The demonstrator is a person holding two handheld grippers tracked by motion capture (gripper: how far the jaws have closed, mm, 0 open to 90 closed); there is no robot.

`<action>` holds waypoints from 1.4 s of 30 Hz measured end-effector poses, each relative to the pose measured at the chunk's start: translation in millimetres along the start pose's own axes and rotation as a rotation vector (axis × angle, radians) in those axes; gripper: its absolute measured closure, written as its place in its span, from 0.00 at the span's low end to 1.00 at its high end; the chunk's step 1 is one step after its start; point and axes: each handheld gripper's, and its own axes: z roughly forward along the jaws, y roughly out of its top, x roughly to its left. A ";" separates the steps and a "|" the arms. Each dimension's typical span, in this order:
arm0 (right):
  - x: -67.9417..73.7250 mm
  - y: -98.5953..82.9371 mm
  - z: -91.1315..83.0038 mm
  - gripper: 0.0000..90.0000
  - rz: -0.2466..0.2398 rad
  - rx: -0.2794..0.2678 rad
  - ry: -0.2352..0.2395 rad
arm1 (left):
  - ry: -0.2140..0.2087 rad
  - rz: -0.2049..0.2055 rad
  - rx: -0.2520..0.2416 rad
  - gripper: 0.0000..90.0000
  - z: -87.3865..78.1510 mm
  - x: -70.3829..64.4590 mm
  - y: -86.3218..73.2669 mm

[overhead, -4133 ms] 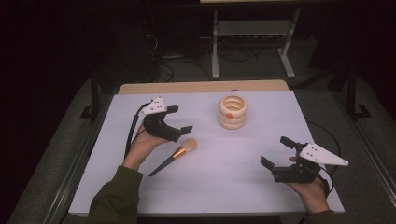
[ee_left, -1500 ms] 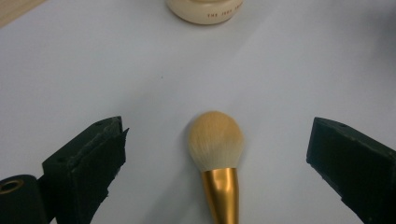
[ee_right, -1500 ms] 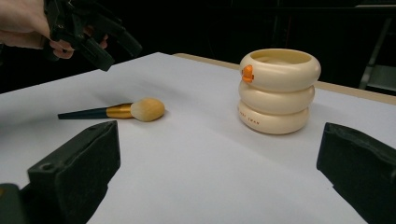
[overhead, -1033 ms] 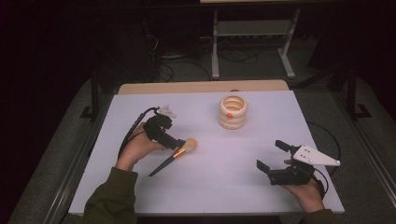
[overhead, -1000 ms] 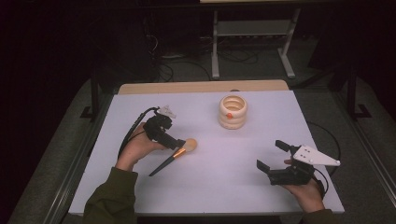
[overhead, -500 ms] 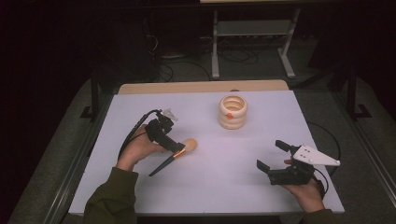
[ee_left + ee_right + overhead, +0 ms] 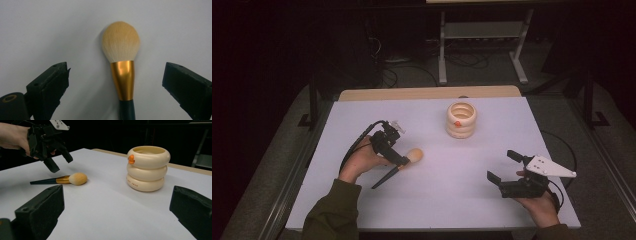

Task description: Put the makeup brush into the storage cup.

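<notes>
While the makeup brush (image 7: 123,72) lies flat on the white table (image 7: 362,120), left of centre, its long axis runs dead along the left gripper's (image 7: 398,159) line of sight: in the left gripper view the cream bristle head points away, the gold ferrule (image 7: 123,80) sits midway between the two black jaws, and the dark handle runs back under the camera. Those jaws stand wide apart with white tabletop showing on either side of the ferrule, so nothing is clamped yet. From the right gripper view the left gripper hangs just above the handle, tilted down toward it, apart from the brush rather than touching.

My reading is that the grasp turns on this one alignment: the jaws straddle the ferrule crosswise to the brush's length, so a straight descent and a squeeze should catch it at the narrow neck below the bristles.

Farther out, the right gripper (image 7: 512,180) rests near the front right of the table, jaws also spread and holding nothing, well apart from the brush; the left hand is plainly the nearer one. A cream ringed holder (image 7: 461,120) with an orange mark stands upright beyond the brush toward the back, with open table between. Bare surface surrounds the brush on every side, and it lies well in from the table's left and front edges.
</notes>
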 end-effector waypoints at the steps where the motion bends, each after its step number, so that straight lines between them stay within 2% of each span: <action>1: 0.0 0.0 0.0 0.00 0.000 0.000 -0.001 | -0.001 -0.001 0.001 0.07 0.7 0.2 -0.1; 7: 0.2 0.2 -0.5 0.00 0.012 -0.001 0.001 | -0.005 0.006 0.030 0.09 6.7 2.5 -1.0; 12: -0.2 0.2 -0.9 0.00 0.011 -0.002 -0.001 | -0.006 -0.006 0.038 0.15 12.5 2.2 -1.4; 25: -0.2 0.1 -0.8 0.00 0.010 -0.002 0.000 | 0.004 -0.027 0.064 0.17 24.5 -0.7 -0.9; 27: -0.2 0.2 -0.8 0.00 0.010 -0.002 -0.001 | 0.004 -0.012 0.083 0.18 25.3 -0.1 -0.2; 30: -0.2 0.1 -0.9 0.00 0.011 -0.002 -0.001 | 0.006 -0.010 0.089 0.19 27.4 -1.4 0.3; 38: -0.2 0.1 -0.9 0.00 0.010 -0.002 0.000 | 0.014 -0.007 0.101 0.26 28.9 -2.2 1.5; 42: -0.2 0.1 -0.8 0.00 0.010 -0.001 -0.001 | 0.004 -0.013 0.107 0.32 29.7 -1.4 1.1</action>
